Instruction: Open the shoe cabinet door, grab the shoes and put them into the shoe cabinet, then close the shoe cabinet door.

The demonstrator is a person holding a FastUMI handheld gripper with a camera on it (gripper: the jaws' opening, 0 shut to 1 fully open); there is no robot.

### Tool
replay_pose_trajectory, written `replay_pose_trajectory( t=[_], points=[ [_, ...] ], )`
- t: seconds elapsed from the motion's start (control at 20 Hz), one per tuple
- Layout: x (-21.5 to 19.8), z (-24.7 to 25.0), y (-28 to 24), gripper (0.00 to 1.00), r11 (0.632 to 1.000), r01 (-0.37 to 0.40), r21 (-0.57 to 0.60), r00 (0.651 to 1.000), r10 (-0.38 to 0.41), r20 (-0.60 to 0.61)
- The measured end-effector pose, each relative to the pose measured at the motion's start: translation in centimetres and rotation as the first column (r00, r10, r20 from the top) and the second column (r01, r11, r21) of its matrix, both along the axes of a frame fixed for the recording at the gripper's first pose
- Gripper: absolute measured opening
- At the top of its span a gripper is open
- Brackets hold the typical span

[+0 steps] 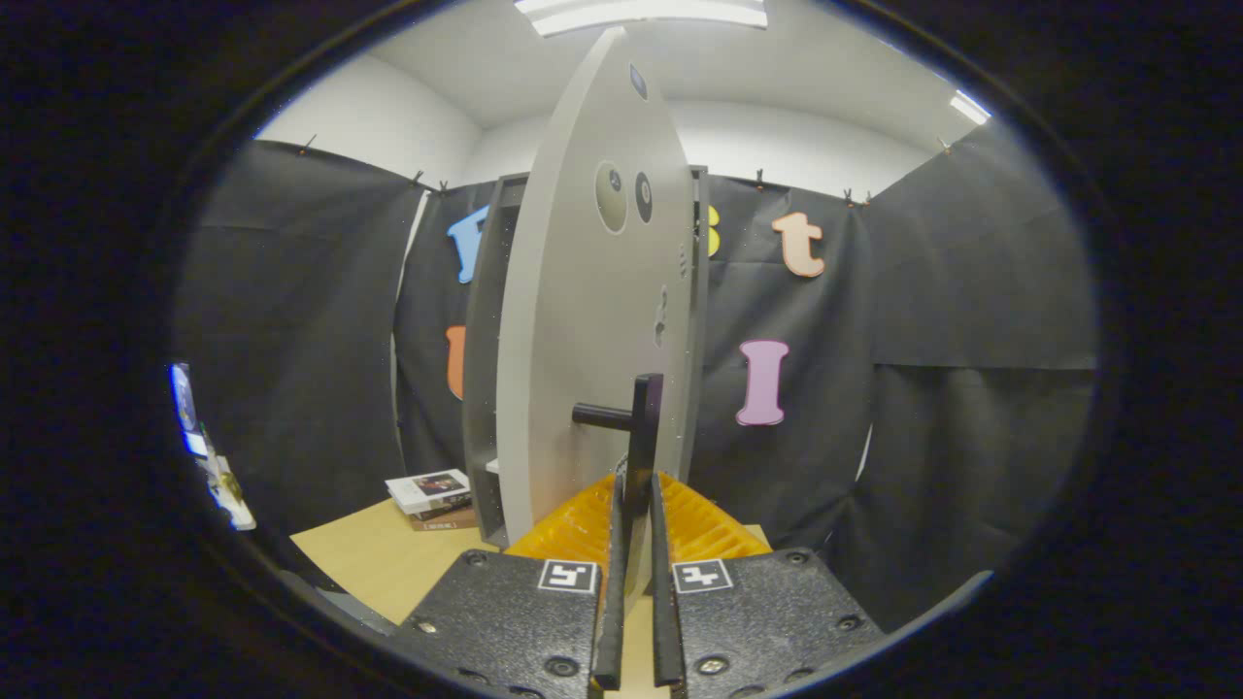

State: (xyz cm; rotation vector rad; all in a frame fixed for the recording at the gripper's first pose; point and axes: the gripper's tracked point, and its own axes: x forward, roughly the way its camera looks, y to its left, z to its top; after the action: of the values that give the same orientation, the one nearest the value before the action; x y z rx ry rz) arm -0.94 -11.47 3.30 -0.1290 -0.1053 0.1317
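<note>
- Claw (636,505) fingers drawn close together, clamped on the black bar handle (641,427) of the pale grey flat-panel cabinet door (583,369); handle's upright bar sits between the fingers, its stub peg runs left into the door face.
- Door stands swung out toward the camera, seen nearly edge-on, hinged at the far right side of the grey open-front shoe cabinet (486,388). Judged: gripped at the handle b/c it's the only purchase on a flat panel, and it sits far from the hinge, so good leverage for the swing.
- Cabinet interior visible left of the door: a dark upright side and a sliver of shelf low down. Can't tell if shoes are inside; hidden by the door.
- Cabinet stands on a light wood-top bench (379,563), far side of the claw.
- Near the cabinet's left foot: small stack of books (432,497), white-covered one on top, lying flat on the bench. Close to the cabinet, but clear of the door's arc, by the look of it.
- Bright yellow ribbed plastic piece (583,529) just ahead of the fingers, below the handle; what it is, can't tell. It's low and close, so a poss. snag if the claw drops.
- Step judged: door-swing phase, opening or closing not determinable from this view.
</note>
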Motion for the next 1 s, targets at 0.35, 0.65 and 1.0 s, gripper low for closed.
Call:
replay_pose_trajectory(
  t=[0.35,0.65,1.0],
  points=[
    [0.9,0.1,-6.0,0.04,0.992,-0.043,0.121,0.999,0.043,-0.003],
    [-2.2,-1.5,-7.1,0.05,0.986,0.014,0.169,1.0,-0.015,0.003],
    [-9.2,-6.0,-3.4,0.94,0.968,-0.021,0.249,0.984,-0.024,0.176]
  ],
)
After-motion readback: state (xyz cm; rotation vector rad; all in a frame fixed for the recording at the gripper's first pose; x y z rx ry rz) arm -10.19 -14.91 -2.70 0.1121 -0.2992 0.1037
